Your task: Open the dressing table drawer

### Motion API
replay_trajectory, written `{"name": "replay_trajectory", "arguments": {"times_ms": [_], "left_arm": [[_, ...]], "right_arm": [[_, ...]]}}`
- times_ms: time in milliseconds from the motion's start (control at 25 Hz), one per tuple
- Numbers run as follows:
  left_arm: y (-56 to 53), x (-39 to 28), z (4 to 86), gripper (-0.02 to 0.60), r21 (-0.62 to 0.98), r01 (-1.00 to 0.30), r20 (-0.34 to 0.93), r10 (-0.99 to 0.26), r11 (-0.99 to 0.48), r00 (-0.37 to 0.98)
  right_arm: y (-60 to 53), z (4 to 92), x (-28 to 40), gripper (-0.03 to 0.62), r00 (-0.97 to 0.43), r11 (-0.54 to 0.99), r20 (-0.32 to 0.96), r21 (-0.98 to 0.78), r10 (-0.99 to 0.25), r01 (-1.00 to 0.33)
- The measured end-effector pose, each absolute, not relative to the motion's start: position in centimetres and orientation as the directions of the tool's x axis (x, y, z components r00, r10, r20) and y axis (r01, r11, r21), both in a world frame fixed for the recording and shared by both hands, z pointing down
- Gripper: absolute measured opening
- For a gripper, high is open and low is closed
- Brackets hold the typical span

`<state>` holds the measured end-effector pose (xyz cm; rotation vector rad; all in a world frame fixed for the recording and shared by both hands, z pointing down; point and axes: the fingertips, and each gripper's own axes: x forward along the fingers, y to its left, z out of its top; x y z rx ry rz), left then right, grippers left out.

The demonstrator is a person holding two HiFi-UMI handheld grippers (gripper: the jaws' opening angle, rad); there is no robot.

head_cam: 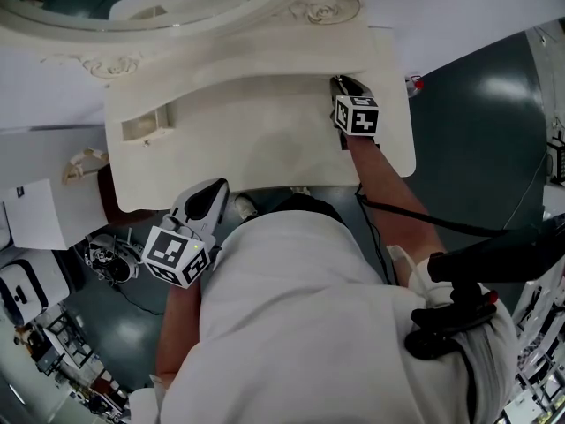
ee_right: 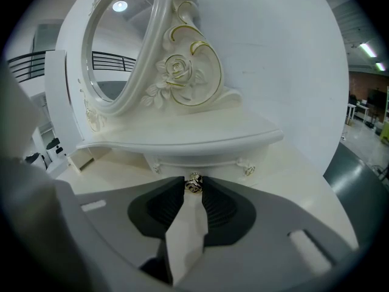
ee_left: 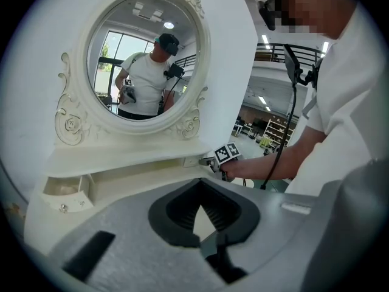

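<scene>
The right gripper (ee_right: pixel 194 187) has its jaws clamped on the small golden round knob (ee_right: pixel 194 182) of the shut white drawer (ee_right: pixel 214 162) under the mirror shelf of the white carved dressing table (head_cam: pixel 265 144), the left gripper (ee_left: pixel 198 204) hangs aside with jaws together and empty, and next, I think, comes a straight, level pull toward the person.

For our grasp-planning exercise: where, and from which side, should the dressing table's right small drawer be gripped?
By its round knob, pinched from both sides with the jaws coming straight at the drawer front. The knob juts from the plain front, which offers no other hold.
</scene>
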<state>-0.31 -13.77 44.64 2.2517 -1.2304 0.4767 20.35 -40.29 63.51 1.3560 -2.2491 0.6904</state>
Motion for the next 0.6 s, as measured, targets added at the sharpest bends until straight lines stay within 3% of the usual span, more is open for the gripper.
{"name": "replay_trajectory", "arguments": {"times_ms": [600], "left_arm": [[-12.7,-0.3,44.5,0.000,0.283,-0.830,0.516,-0.653,-0.481,0.555]], "right_arm": [[-36.9,63.6,20.5,0.095,-0.418,0.397,0.606,-0.178,-0.677,-0.900]]}}
